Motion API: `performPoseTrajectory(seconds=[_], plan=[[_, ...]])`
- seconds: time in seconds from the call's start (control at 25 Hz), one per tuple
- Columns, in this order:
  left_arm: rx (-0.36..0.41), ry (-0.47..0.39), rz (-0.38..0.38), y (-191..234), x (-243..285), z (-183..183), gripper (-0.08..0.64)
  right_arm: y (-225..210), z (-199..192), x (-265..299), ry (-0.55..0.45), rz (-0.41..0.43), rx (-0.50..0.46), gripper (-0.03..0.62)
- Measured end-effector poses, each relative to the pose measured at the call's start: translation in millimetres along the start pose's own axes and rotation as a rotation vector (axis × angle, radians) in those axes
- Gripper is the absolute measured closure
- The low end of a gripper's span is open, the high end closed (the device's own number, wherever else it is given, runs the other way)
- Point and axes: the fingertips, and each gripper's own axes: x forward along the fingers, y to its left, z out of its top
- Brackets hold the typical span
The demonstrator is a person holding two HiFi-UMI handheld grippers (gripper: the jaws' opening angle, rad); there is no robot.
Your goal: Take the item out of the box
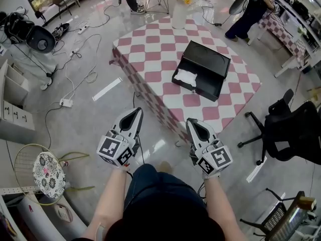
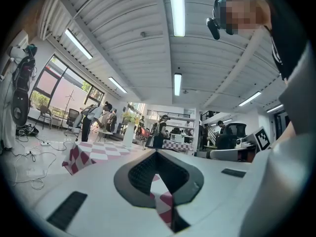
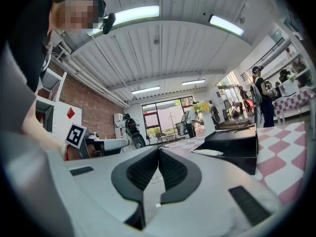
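Higher in the frame, well apart from both grippers, the black open box sits on the pink-and-white checked table. The white soft item lies in its left end. The right hand-held gripper is nearer than the left hand-held gripper. Both are shut tight and hold nothing.
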Motion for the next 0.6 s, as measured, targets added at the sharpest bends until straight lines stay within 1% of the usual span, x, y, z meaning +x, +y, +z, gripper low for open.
performPoseTrajectory(seconds=[0.24, 0.44, 0.6], plan=[[-0.005, 0.01, 0.0, 9.2, 7.4, -4.5, 0.559, -6.8, -2.6, 9.2, 0.005, -0.005, 0.011, 0.586], [-0.016, 0.01, -0.004, 20.4, 25.2, -5.0, 0.559, -18.8, -1.0, 20.1, 0.007, -0.019, 0.009, 0.586], [-0.02, 0.023, -0.04, 24.9, 51.6, -4.6, 0.558, -37.5, 4.3, 31.5, 0.002, -0.054, 0.012, 0.586]])
